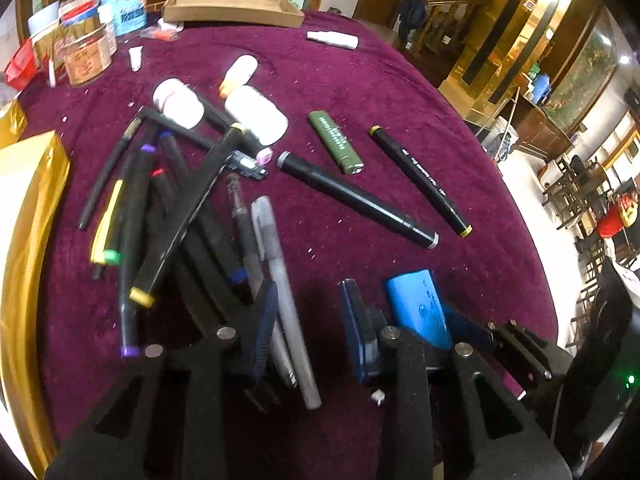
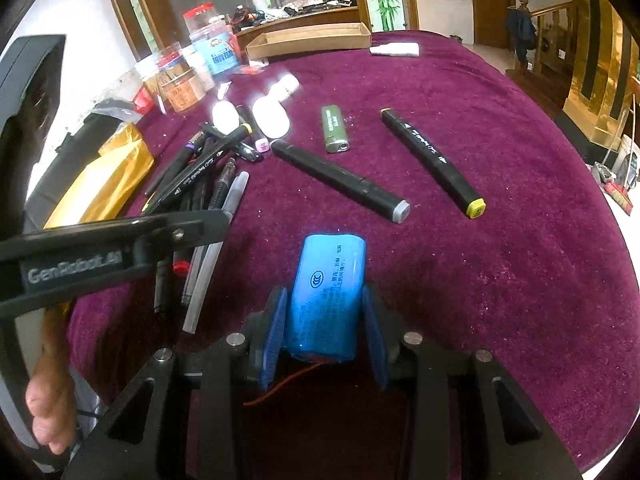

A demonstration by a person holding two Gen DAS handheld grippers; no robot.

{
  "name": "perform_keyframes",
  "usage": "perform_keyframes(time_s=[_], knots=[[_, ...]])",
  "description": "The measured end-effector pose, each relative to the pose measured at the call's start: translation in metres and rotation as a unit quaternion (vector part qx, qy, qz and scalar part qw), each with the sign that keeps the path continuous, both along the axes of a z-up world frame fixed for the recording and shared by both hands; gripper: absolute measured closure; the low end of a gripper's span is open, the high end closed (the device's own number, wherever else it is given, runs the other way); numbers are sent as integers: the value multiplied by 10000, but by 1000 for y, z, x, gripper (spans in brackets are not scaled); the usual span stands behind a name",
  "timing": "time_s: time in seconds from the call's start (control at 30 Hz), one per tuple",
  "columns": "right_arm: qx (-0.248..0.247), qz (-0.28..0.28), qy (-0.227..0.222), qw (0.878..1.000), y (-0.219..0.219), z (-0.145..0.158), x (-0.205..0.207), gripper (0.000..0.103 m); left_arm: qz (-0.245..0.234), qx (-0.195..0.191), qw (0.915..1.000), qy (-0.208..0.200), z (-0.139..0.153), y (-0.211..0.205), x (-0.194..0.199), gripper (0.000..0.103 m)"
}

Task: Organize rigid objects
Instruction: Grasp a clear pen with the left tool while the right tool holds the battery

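Note:
My right gripper point(image 2: 325, 330) is shut on a blue battery pack point(image 2: 328, 292), held just above the purple cloth; the pack also shows in the left wrist view point(image 1: 418, 306). My left gripper point(image 1: 310, 326) is open and empty, low over the cloth, its left finger beside a grey pen point(image 1: 280, 276) at the edge of a heap of black markers point(image 1: 168, 208). Two loose black markers point(image 1: 356, 198) point(image 1: 420, 180), a green lighter point(image 1: 336, 142) and white bottles point(image 1: 256, 114) lie beyond. The left gripper's finger point(image 2: 120, 236) crosses the right wrist view.
A flat cardboard tray point(image 1: 232, 8) stands at the table's far edge, with jars and tins point(image 1: 88, 52) to its left. A gold packet point(image 1: 28, 208) lies at the left. A white tube point(image 1: 332, 39) lies far right. The round table drops off on the right.

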State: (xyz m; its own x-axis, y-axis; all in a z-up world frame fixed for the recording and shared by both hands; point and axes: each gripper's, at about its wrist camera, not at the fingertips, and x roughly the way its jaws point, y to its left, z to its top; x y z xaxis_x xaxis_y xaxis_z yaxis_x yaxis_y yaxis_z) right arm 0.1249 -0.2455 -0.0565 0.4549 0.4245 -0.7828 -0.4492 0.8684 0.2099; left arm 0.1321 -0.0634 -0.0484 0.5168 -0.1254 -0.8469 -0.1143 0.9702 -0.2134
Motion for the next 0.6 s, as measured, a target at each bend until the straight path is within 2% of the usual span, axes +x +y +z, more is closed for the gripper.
perform_keyframes(time_s=[0.07,0.1,0.17,0.27,0.33,0.37,0.4,0.5,0.6], knots=[[18,-14,-10,10000,-2,0,-2,70,39,139,9998,152,-6,-3,5,74],[17,-14,-20,10000,-2,0,-2,70,54,114,9997,225,-9,-3,7,78],[20,-14,-41,10000,-2,-1,-2,70,46,87,9994,329,-16,-4,10,79],[34,-31,-52,10000,-3,0,-3,70,18,371,9989,302,-20,-12,13,80],[12,-31,-72,10000,-2,0,-4,70,34,553,9980,305,-20,-15,12,84],[5,-27,-85,10000,-1,0,-4,70,61,756,9968,260,-20,-17,10,93],[11,-18,-98,9999,-2,0,-5,70,63,818,9964,200,-21,-17,6,96],[149,-16,-80,9999,-6,-1,-4,70,197,468,9987,33,-20,-10,-5,97],[396,-81,59,9992,-12,-1,-2,71,190,389,9989,-190,-10,-11,-19,97]])
